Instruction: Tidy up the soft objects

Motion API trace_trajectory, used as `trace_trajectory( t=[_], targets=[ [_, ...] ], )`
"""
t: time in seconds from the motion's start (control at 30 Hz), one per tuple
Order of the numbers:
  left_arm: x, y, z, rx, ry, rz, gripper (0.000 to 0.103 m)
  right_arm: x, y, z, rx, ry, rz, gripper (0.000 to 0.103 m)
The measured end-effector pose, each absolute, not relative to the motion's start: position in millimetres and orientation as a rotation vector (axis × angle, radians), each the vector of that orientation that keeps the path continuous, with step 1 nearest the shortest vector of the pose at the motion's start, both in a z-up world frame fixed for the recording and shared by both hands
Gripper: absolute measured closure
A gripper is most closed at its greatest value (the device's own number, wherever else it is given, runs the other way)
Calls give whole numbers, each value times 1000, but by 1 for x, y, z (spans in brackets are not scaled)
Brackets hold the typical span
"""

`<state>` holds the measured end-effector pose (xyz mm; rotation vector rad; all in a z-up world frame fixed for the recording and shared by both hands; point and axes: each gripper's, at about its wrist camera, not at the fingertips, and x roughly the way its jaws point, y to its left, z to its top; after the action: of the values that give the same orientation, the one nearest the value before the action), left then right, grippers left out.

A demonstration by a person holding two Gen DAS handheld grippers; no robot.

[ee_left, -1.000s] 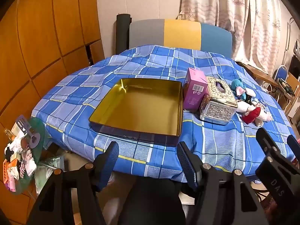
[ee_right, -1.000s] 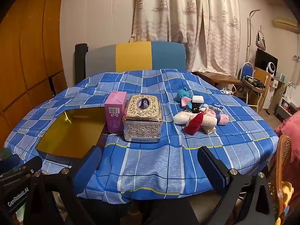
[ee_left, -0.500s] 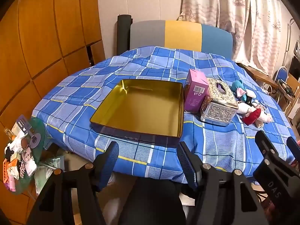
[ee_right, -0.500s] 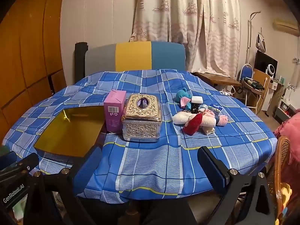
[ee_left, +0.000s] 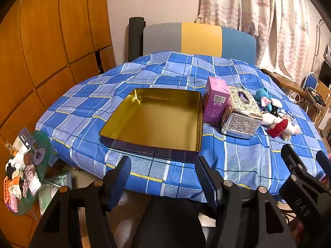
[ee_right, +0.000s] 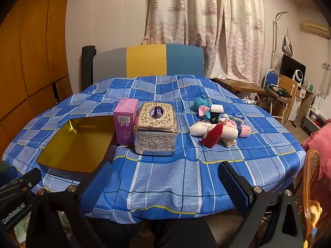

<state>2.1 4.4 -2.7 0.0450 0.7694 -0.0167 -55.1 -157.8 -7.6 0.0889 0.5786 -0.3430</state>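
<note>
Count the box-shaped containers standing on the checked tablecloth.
3. The open gold tin lies on the left, the pink carton stands upright beside it, and the ornate metal tissue box sits right of the carton. The soft pile could hide another.

both cameras are sitting low off the table's near edge, looking across the blue checked tablecloth (ee_left: 244, 161) toward the striped chair (ee_right: 146, 62). the left view is facing the gold tin (ee_left: 157, 119) closely; the right view is facing the tissue box (ee_right: 155, 128) and soft pile (ee_right: 217, 128). both are sharing these.
</note>
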Motion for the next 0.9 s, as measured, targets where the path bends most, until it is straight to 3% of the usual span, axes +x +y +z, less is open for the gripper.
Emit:
trace_trajectory(
  t=[0.9],
  targets=[
    [0, 1, -3, 61, 764, -24, 38, -52, -152, -8, 84, 581, -336, 0]
  ],
)
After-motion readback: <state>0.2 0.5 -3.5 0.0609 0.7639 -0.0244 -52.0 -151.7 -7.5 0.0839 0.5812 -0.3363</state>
